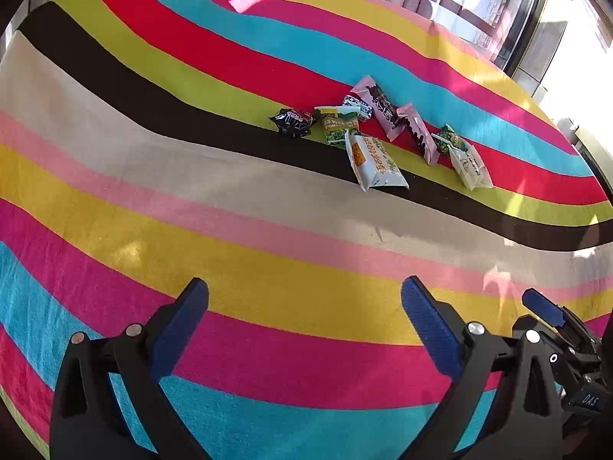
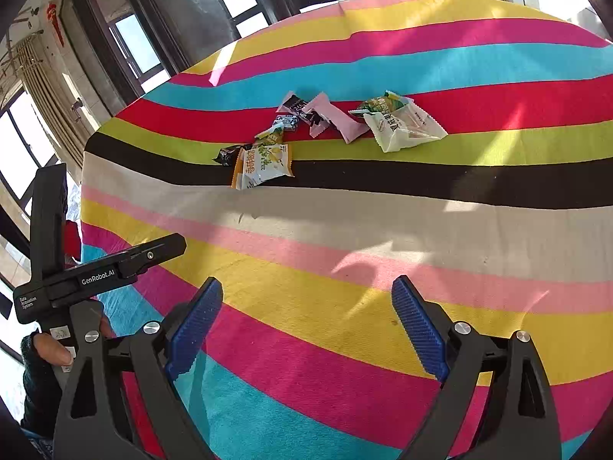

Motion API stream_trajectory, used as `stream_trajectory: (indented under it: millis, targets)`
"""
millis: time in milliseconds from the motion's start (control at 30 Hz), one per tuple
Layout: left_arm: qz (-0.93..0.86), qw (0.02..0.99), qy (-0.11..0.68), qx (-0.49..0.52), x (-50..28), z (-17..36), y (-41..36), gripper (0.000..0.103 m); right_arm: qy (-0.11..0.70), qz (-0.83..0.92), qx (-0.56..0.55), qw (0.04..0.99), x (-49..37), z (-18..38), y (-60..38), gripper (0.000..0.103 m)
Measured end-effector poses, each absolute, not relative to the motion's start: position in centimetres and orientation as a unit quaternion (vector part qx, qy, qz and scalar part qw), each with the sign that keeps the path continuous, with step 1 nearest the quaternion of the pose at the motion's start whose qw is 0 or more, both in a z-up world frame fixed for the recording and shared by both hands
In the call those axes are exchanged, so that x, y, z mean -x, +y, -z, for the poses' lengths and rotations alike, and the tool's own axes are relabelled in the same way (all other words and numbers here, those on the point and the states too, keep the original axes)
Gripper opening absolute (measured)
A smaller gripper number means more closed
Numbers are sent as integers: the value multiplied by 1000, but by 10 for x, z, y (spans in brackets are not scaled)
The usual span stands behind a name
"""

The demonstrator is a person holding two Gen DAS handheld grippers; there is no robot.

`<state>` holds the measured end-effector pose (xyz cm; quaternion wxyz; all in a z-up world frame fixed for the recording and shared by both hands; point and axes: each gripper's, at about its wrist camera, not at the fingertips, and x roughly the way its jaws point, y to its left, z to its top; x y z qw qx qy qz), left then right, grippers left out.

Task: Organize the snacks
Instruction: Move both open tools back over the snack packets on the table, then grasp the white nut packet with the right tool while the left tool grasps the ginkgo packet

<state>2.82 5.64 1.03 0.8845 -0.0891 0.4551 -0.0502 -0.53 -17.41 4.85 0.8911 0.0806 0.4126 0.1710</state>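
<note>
Here we log both tools idle above the near stripes of the striped cloth (image 1: 115, 199) covering the tabletop. The left hand-held gripper (image 1: 304, 308) has its jaws spread wide and holds nothing; the right hand-held gripper (image 2: 306, 306) is likewise wide and empty.

We take the black stripe (image 2: 421, 180) as landmark. The snacks sit in a loose cluster on and just beyond it, well apart from both grippers, ahead of each. Nearest is the white-and-orange packet (image 1: 373, 163), lying across the black stripe with its long axis running roughly toward us in the left view. Beside it, at the stripe's far edge, lies a small black packet (image 1: 293, 122), with a green packet (image 1: 337, 130) touching the white-and-orange one. Beyond the stripe, on red, lie two pink wrappers (image 2: 329, 117), and a white pouch (image 2: 406, 128) overlapping another green packet (image 2: 383, 103).

Our judgement: the white-and-orange packet lies ahead-right of the left gripper, ahead-left of the right; neither is clearly nearer.
</note>
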Motion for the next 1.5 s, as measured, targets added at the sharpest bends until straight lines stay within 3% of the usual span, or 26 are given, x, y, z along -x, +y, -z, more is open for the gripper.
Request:
stream_trajectory:
  millis: [233, 533, 867, 933, 967, 1033, 1500]
  targets:
    - [24, 886, 463, -11, -40, 3, 13, 101, 419, -122, -37, 899, -59, -45, -204, 88]
    - [35, 889, 456, 10, -34, 2, 22, 101, 449, -145, -52, 880, -154, -35, -217, 88]
    - [37, 890, 455, 15, -34, 0, 21, 101, 452, -154, -17, 879, -185, -35, -199, 89]
    - [38, 890, 454, 17, -34, 0, 22, 101, 444, -151, 2, 883, -180, -37, -194, 81]
    - [39, 890, 453, 18, -34, 0, 23, 101, 439, -142, 14, 887, -175, -37, -193, 63]
    - [40, 891, 452, 22, -33, 0, 24, 101, 422, -139, 23, 896, -163, -41, -194, 46]
    - [25, 884, 465, 35, -41, 1, 20, 101, 421, -148, -18, 895, -75, -41, -201, 44]
